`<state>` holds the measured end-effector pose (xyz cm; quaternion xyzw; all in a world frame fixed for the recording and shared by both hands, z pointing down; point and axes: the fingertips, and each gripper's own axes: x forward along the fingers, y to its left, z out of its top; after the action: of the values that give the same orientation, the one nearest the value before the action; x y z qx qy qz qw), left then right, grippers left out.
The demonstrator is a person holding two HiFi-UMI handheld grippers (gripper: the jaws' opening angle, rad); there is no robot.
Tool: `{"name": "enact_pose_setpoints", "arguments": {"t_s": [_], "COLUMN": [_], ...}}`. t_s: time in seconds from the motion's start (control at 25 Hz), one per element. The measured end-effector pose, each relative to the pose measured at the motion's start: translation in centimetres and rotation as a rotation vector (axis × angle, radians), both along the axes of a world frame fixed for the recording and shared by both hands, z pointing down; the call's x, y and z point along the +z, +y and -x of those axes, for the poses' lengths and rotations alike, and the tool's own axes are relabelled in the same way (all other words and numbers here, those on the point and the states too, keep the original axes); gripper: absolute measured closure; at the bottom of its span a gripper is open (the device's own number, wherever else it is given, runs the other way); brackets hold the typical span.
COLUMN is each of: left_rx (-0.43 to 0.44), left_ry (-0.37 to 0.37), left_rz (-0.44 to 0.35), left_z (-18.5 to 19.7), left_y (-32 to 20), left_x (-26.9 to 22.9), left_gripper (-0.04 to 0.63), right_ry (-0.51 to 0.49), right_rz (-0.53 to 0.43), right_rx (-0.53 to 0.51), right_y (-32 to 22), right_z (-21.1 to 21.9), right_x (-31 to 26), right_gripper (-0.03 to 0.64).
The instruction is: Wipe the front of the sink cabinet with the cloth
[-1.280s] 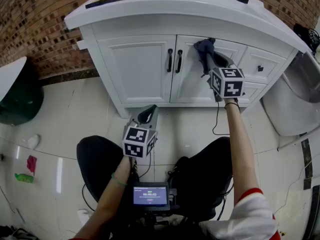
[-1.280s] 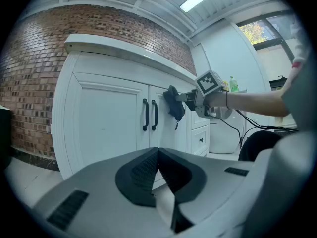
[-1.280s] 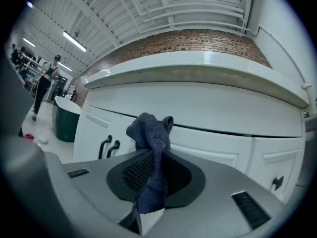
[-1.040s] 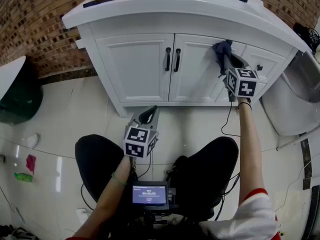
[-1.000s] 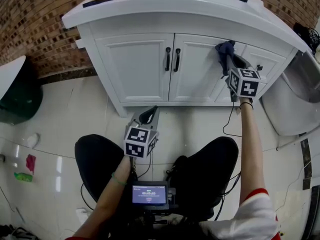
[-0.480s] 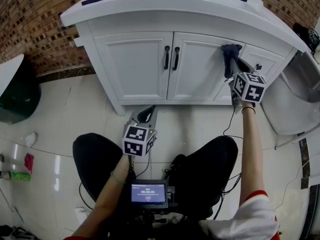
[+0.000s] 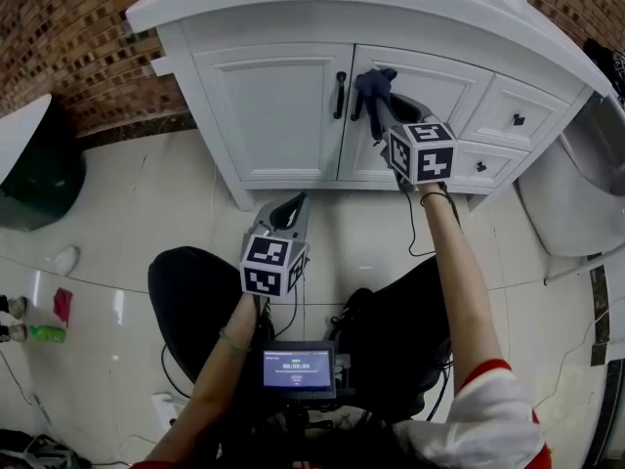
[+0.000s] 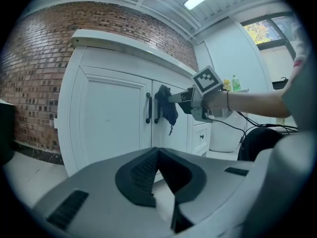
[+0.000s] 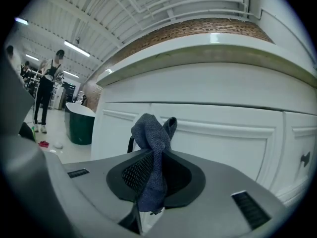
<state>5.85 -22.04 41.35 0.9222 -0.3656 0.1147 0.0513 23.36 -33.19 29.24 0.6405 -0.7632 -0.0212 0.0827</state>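
Observation:
The white sink cabinet (image 7: 273, 115) has two doors with black handles (image 7: 340, 96) at the middle. My right gripper (image 7: 377, 108) is shut on a dark blue cloth (image 7: 371, 88), which is pressed to the right door just beside the handles. In the right gripper view the cloth (image 9: 151, 133) sticks up from between the shut jaws in front of the cabinet front (image 9: 223, 138). The left gripper view shows the cloth (image 8: 167, 109) hanging against the door. My left gripper (image 7: 296, 203) is shut and empty, held low over the floor, well short of the cabinet.
Drawers with black knobs (image 7: 518, 119) are on the cabinet's right. A white fixture (image 7: 576, 203) stands further right, a dark green bin (image 7: 34, 179) at the left. Small items (image 7: 39, 332) lie on the tiled floor. A cable (image 7: 410, 233) hangs from the right gripper.
My right gripper swept the cloth right along the cabinet's front to the drawers, then back left to the door handles. The left gripper stayed put.

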Motion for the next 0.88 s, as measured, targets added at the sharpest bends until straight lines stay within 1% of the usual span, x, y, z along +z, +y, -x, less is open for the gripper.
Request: {"name": "enact_pose_setpoints", "arguments": {"t_s": [0.12,0.28,0.44,0.72,0.88], "left_rx": [-0.012,-0.024,-0.018,0.013,0.023], "left_ry": [-0.002,0.0,0.012,-0.014,-0.021], "left_rz": [0.003,0.006,0.018,0.022,0.027], "left_z": [0.7,1.4,1.0,-0.8,-1.6], "left_y": [-0.2,-0.5,-0.4,0.4,0.7], "left_x": [0.1,0.2,0.4,1.0,1.3], "left_gripper": [0.575,0.575,0.575,0.575,0.575], "right_ry": [0.005,0.009,0.036,0.032,0.041], "right_rz": [0.007,0.014,0.02,0.063,0.094], "right_rx": [0.01,0.047,0.133,0.312,0.395], "right_y": [-0.5,-0.1,1.1,4.6,6.4], "right_z": [0.2,-2.5,-7.4,-17.6,-22.0], "right_x": [0.4,0.4,0.4,1.6,2.3], "right_gripper": [0.557,0.557,0.557,0.557,0.557]}}
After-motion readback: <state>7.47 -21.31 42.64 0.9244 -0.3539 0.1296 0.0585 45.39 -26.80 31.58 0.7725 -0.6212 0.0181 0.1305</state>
